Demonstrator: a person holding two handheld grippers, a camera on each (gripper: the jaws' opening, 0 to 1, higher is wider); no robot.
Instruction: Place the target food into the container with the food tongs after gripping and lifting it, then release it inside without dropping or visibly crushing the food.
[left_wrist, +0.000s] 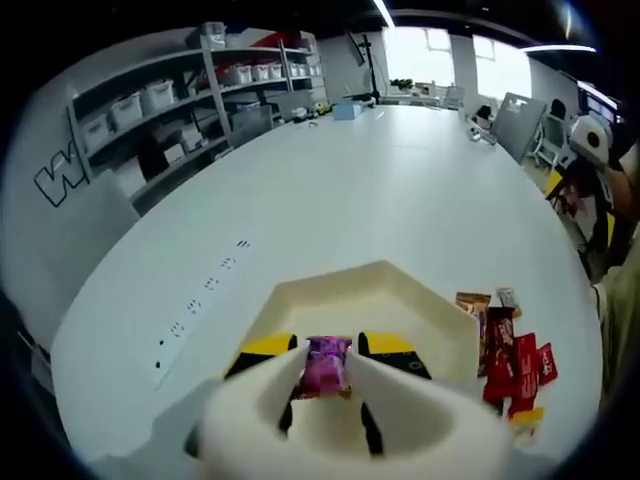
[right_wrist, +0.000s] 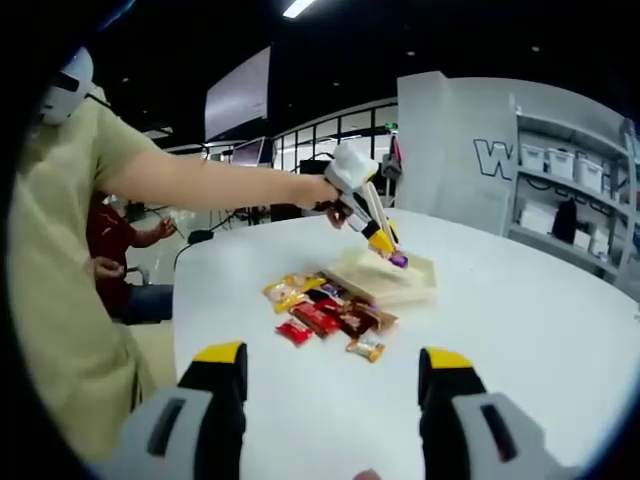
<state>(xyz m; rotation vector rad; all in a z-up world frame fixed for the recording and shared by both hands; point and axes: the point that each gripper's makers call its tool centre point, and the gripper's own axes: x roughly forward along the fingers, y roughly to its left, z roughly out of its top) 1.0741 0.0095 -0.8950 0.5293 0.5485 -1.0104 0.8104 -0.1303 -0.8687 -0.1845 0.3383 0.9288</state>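
Where jaws close: purple snack (left_wrist: 326, 365).

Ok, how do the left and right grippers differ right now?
The left gripper is shut on a small purple-wrapped snack, while the right gripper is open and holds nothing. The left gripper hangs over the shallow cream tray, while the right gripper sits back from it, short of the pile of wrapped snacks on the white table. Both have yellow-and-black jaw tips.
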